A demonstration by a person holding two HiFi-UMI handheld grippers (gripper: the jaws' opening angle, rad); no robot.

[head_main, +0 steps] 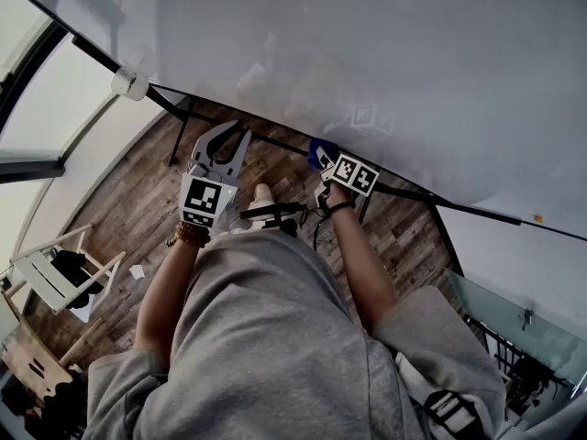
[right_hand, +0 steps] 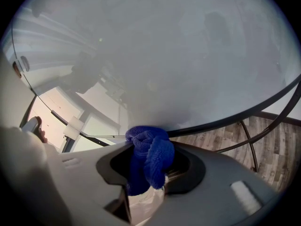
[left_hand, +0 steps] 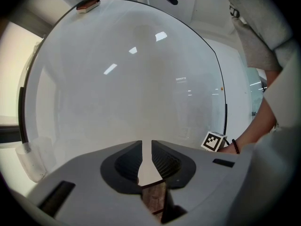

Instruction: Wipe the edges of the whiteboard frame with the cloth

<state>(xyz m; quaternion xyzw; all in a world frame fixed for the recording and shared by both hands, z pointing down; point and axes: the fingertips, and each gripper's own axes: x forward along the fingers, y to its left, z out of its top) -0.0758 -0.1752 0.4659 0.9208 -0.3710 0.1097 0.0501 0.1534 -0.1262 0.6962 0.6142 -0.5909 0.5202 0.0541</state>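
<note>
**Two grippers, one cloth, one whiteboard**

One whiteboard (head_main: 385, 53) fills the upper field, bounded below by its black frame (right_hand: 212, 126). There is one blue cloth (right_hand: 150, 157), and the right gripper (right_hand: 149, 171) is clamped on it, the bunched cloth bulging out past the jaws and pressed against the frame's lower edge. The left gripper (left_hand: 146, 147) is held before the board face, its jaws only a narrow slit apart, with nothing between them and touching nothing
</note>
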